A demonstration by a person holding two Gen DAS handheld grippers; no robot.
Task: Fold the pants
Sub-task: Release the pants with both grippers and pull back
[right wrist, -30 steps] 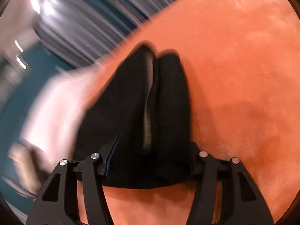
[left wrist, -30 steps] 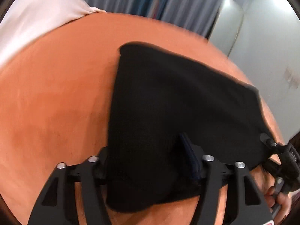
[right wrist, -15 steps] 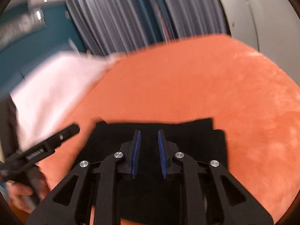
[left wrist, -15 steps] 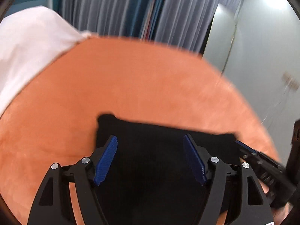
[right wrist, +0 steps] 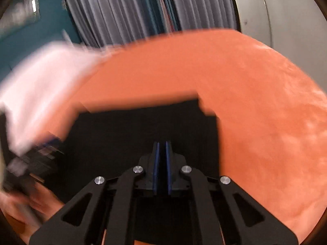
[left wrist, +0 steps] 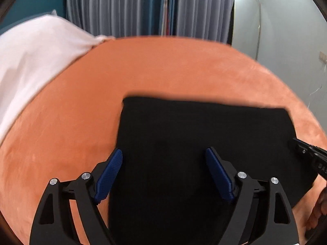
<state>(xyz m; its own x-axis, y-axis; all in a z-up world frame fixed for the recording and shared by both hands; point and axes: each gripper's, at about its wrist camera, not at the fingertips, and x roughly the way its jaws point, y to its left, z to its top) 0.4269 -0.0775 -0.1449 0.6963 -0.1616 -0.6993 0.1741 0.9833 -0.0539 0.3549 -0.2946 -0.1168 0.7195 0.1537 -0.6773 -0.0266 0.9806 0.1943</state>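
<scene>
Left wrist view: black pants [left wrist: 204, 143] folded flat on orange cover [left wrist: 163, 65].
Left gripper [left wrist: 163, 173] above them, opening, gripping nothing; right gripper [right wrist: 162, 163] closed empty, likely for smoothing.

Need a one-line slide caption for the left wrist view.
Left gripper opening above the folded black pants lying flat on the orange bedcover, white pillow at left.

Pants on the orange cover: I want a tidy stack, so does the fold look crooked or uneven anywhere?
Slightly. In the right wrist view the black pants show a stepped far-right corner, one layer jutting past the other. The rest lies flat on the orange cover.
</scene>
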